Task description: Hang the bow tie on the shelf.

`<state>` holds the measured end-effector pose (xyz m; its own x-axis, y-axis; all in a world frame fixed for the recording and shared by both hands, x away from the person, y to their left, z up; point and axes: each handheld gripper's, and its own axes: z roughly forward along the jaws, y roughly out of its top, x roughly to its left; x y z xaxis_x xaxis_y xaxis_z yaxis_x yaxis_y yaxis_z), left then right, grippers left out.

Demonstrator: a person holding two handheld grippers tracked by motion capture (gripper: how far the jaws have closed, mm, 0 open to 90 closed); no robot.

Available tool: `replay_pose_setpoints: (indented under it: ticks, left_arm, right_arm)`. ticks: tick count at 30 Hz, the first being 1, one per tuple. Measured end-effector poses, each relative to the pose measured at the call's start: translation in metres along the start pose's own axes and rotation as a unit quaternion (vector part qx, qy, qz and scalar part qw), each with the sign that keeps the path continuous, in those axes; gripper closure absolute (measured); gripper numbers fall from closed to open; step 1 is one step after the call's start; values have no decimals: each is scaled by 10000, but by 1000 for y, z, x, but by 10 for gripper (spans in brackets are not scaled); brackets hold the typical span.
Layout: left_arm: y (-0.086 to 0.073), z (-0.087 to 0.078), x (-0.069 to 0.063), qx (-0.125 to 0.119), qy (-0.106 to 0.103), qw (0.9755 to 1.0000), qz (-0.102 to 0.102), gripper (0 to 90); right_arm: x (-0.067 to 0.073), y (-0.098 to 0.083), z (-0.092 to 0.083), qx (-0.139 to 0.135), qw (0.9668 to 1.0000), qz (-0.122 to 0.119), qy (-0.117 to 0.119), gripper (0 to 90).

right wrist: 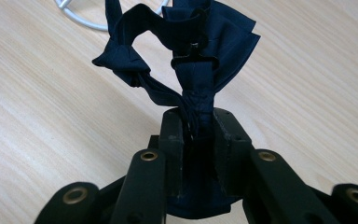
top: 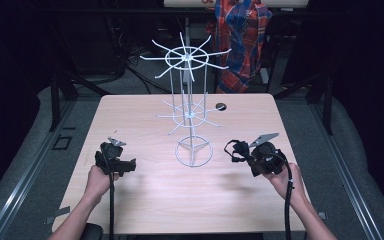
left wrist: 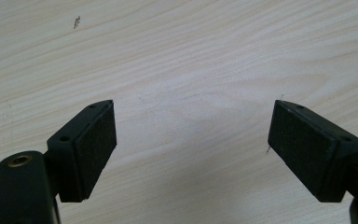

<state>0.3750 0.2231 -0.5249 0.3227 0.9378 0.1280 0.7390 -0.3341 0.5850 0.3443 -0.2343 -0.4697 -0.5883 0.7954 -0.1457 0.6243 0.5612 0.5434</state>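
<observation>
Over the table [top: 145,200], bow tie [right wrist: 186,56] points toward rack [top: 190,100].

white wire rack [top: 190,107] upright mid-table between both grippers, bare tabletop [top: 180,200] in front, open wood at either side

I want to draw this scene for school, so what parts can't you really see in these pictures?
- Dark blue bow tie: in the right gripper view its lower part is hidden between the right gripper's closed jaws; in the high view it is too small to make out.
- White wire rack: cut off by the top edge in both gripper views.
- Plaid cloth: cut off by the high view's top edge.
- Left gripper: jaws open, nothing between them.
</observation>
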Motion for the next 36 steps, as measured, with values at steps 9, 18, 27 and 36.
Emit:
replay_pose_setpoints:
  ticks: [9,18,27,36]
  left_arm:
    - [0,1,-1,-1,2,10000,6,155]
    - [0,2,0,1,17,10000,24,155]
    - [1,2,-2,-6,30,10000,64,155]
    - [1,2,-1,-10,25,10000,73,155]
  right_arm:
    - [-2,10,-2,-98,9999,51,15,751]
    - [-1,22,1,-206,9997,124,93,751]
    - [0,21,-2,-396,9990,196,85,751]
    - [1,24,-13,-550,9984,142,50,751]
